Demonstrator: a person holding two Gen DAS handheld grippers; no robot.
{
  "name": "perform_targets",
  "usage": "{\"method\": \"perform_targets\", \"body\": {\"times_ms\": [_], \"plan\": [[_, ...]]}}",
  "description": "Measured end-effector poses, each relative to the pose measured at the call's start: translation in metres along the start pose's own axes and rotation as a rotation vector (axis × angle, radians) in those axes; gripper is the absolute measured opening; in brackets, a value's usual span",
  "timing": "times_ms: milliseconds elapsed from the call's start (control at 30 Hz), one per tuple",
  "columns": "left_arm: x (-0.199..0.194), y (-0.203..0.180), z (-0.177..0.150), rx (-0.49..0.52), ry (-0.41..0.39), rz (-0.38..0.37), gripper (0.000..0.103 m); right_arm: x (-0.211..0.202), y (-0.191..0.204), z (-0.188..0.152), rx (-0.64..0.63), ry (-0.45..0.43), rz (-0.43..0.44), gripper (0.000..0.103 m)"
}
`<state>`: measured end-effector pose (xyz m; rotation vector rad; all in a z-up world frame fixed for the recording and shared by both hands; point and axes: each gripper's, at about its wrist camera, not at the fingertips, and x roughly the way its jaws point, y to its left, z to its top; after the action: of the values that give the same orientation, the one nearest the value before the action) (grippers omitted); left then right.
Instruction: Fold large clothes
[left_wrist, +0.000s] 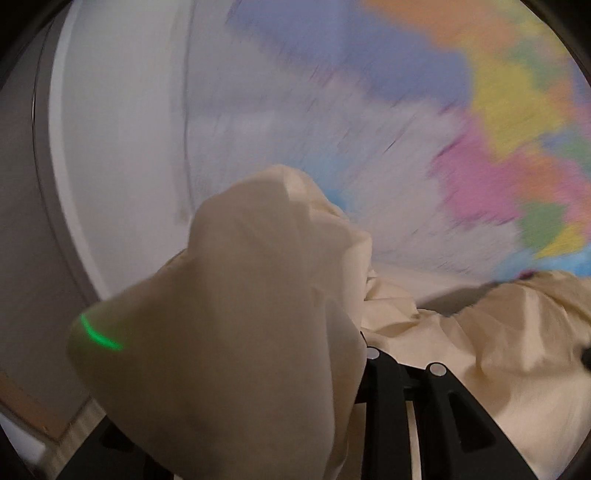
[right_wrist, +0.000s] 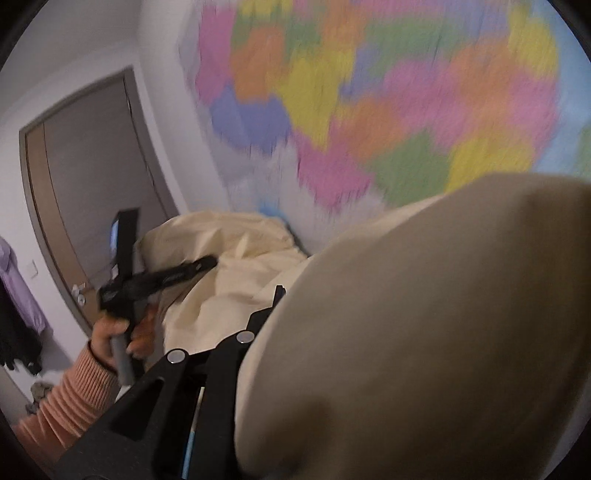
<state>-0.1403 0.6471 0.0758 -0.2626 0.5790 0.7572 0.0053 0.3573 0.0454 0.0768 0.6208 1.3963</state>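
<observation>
A large cream garment (left_wrist: 236, 295) is held up in the air in front of a wall. In the left wrist view it drapes over my left gripper (left_wrist: 364, 332), whose fingertips are buried in the cloth; the jaws look shut on it. In the right wrist view the same cream garment (right_wrist: 424, 332) covers the right side of my right gripper (right_wrist: 275, 295), which looks shut on a fold. The left gripper (right_wrist: 199, 266) also shows there, held in a hand with an orange sleeve, its tip against the cloth.
A colourful map poster (right_wrist: 369, 92) hangs on the white wall (left_wrist: 122, 129) behind, blurred by motion. A grey door (right_wrist: 99, 177) stands at the left. Purple and dark clothes (right_wrist: 18, 295) hang at the far left.
</observation>
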Motion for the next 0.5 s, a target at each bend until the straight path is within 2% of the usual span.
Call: {"method": "perform_targets", "body": {"times_ms": [100,133,200,233,300,433,500], "plan": [[0.063,0.02,-0.04,-0.047,0.155,0.05,0.028,0.043,-0.021,-0.048,0.085,0.164,-0.011,0.018],[0.081,0.028,-0.055,-0.079,0.194,0.074,0.03,0.046,-0.027,-0.059,0.118,0.179,-0.001,0.02],[0.093,0.042,-0.066,-0.138,0.204,0.089,0.032,0.045,-0.041,-0.075,0.181,0.191,0.031,0.025],[0.097,0.054,-0.071,-0.203,0.215,0.051,0.032,0.04,-0.044,-0.077,0.192,0.2,0.048,0.027],[0.098,0.065,-0.073,-0.25,0.22,0.015,0.033,0.028,-0.044,-0.079,0.189,0.235,0.074,0.034],[0.096,0.073,-0.072,-0.244,0.215,-0.008,0.033,-0.001,-0.05,-0.081,0.218,0.289,0.122,0.042],[0.097,0.077,-0.073,-0.258,0.219,-0.018,0.033,-0.022,-0.053,-0.085,0.222,0.278,0.127,0.051]]}}
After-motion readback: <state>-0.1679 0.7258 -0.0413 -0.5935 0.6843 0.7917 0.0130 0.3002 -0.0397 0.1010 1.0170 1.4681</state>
